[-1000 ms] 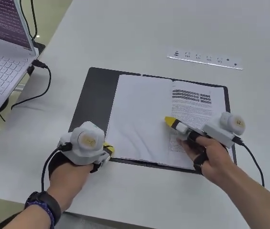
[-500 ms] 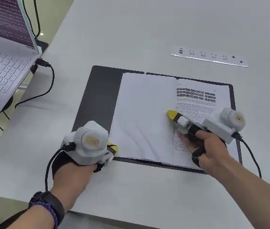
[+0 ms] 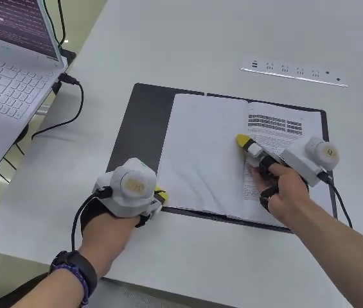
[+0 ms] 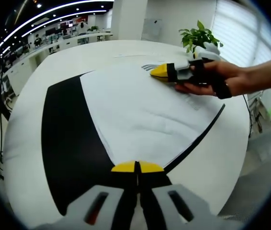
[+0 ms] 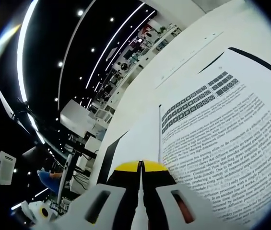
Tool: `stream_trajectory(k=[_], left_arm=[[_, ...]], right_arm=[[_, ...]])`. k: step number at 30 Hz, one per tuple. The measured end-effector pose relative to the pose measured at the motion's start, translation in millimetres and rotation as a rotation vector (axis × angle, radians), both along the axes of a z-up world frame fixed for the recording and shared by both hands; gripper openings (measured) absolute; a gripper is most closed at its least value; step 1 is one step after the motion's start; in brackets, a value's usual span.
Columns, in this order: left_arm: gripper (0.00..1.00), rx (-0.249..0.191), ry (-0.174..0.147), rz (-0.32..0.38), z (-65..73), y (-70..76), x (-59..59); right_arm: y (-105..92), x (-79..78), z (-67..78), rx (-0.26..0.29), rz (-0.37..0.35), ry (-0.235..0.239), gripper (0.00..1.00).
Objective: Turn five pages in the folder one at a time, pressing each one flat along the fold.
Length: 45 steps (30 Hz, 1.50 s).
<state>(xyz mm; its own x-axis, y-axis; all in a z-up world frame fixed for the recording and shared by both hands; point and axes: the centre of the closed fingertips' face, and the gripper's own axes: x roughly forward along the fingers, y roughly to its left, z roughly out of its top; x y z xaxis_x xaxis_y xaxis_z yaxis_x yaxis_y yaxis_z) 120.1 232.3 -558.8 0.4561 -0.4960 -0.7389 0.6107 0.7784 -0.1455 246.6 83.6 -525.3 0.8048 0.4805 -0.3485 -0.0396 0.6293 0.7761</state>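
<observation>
At folder (image 3: 136,122) fold, right hand-held gripper (image 3: 242,140) tips together; left hand-held gripper (image 3: 159,192) together at near edge.

In the head view, the picture's edge is cutting off the laptop (image 3: 11,61) at 10 o'clock, leaving part of its keyboard and screen showing. The left gripper (image 3: 159,194) and the left hand (image 3: 107,224) are covering the 7 o'clock corner of the folder (image 3: 139,122). The right hand (image 3: 283,192) is hiding the lower part of the printed page (image 3: 277,138), whose lines are showing too small to read. The markings on the power strip (image 3: 295,70) at 1 o'clock are likewise showing too small to tell. In the right gripper view, the right gripper (image 5: 141,165) is masking the near end of the fold (image 5: 159,129) at 6 o'clock, and the print toward 4 o'clock is blurring.
</observation>
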Motion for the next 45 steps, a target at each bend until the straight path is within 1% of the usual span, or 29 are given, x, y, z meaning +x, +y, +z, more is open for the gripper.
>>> stream_trajectory(k=[3, 7, 10, 13, 19, 25, 27, 29, 34, 38, 40, 42, 45], left_arm=[[0.0, -0.002, 0.0, 0.005, -0.1, 0.1, -0.1], [0.0, 0.002, -0.005, 0.008, -0.1, 0.1, -0.2], [0.0, 0.001, -0.003, 0.006, -0.2, 0.1, 0.2], [0.0, 0.001, -0.001, 0.005, -0.3, 0.0, 0.5], [0.0, 0.001, -0.005, 0.006, -0.7, -0.2, 0.6], [0.0, 0.0, -0.004, 0.005, -0.9, -0.2, 0.9], [0.0, 0.0, -0.005, 0.003, -0.8, -0.3, 0.9], [0.0, -0.001, -0.005, 0.003, -0.9, -0.3, 1.0], [0.0, -0.017, -0.002, 0.009, -0.7, 0.2, 1.1], [0.0, -0.015, -0.003, 0.008, -0.7, -0.5, 1.0], [0.0, -0.026, 0.004, 0.019, -0.3, -0.4, 1.1], [0.0, -0.028, 0.005, 0.021, -0.2, -0.3, 1.2], [0.0, -0.027, 0.004, 0.024, -0.3, -0.6, 1.1]], right_arm=[[-1.3, 5.8, 0.6, 0.002, -0.011, -0.001, 0.0], [-3.9, 13.6, 1.4, 0.037, -0.035, 0.0, 0.0], [-10.7, 25.7, -4.1, 0.047, -0.054, -0.002, 0.0], [-12.4, 31.3, -2.2, 0.067, -0.092, -0.001, 0.0], [-13.9, 40.4, 0.5, 0.077, -0.132, -0.02, 0.0], [-15.8, 48.9, 3.9, 0.078, -0.156, -0.035, 0.0], [-19.1, 56.5, -0.3, 0.072, -0.156, -0.037, 0.0], [-19.7, 60.7, -0.3, 0.064, -0.157, -0.038, 0.0], [-20.7, 67.9, 1.9, 0.056, -0.171, -0.043, 0.0], [-20.9, 75.9, 2.7, 0.04, -0.164, -0.038, 0.0], [-21.8, 82.2, 0.8, 0.023, -0.156, -0.035, 0.0], [-23.9, 88.1, -1.5, 0.021, -0.154, -0.031, 0.0], [-27.8, 95.9, -3.5, 0.025, -0.173, -0.025, 0.0]])
